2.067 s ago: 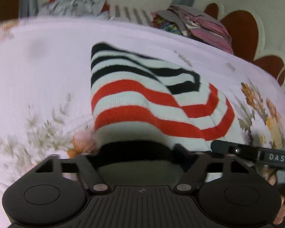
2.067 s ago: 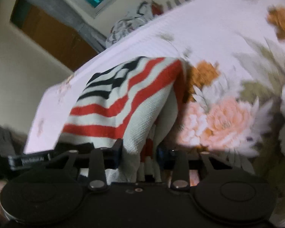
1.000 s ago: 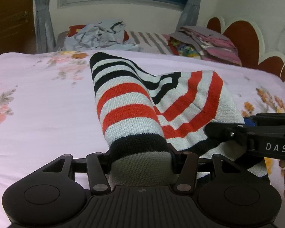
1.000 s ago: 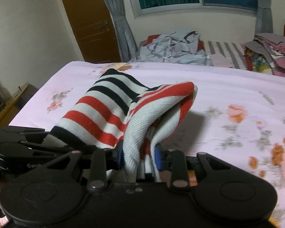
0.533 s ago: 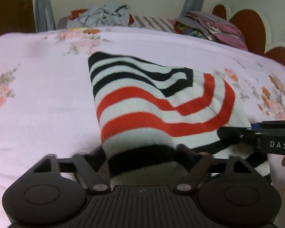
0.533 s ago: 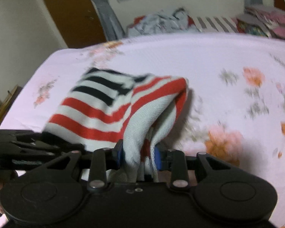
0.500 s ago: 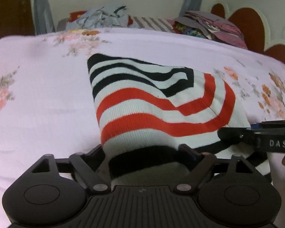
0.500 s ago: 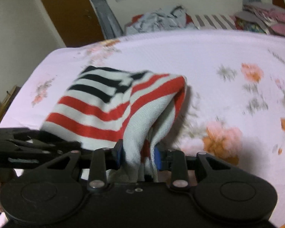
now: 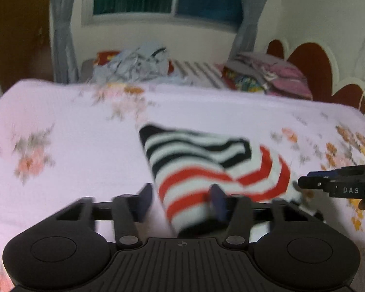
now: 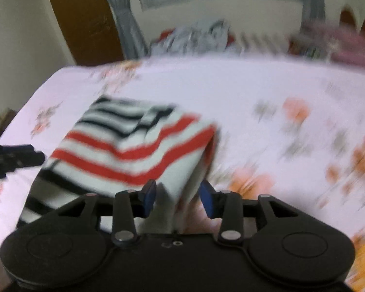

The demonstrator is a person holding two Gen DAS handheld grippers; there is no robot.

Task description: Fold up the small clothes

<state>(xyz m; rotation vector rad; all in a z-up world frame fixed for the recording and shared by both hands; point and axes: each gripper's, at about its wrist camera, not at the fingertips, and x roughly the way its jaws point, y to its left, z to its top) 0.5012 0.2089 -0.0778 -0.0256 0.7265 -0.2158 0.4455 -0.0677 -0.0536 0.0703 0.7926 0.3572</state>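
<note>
In the left wrist view, the left tool (image 9: 180, 203) is seen with its fingers spread apart, and the near end of the striped garment (image 9: 206, 170) lies loose between them on the bed (image 9: 73, 150); nothing is clamped. To its right, the tip of the other tool is seen just beside the fold. In the right wrist view, the right tool (image 10: 177, 197) is also parted, with the garment's folded corner between the fingers and the rest lying ahead and to the left. The release seems to be the step in hand. It is done well if both tools are drawn straight back and low, so that the fold is not dragged open.
</note>
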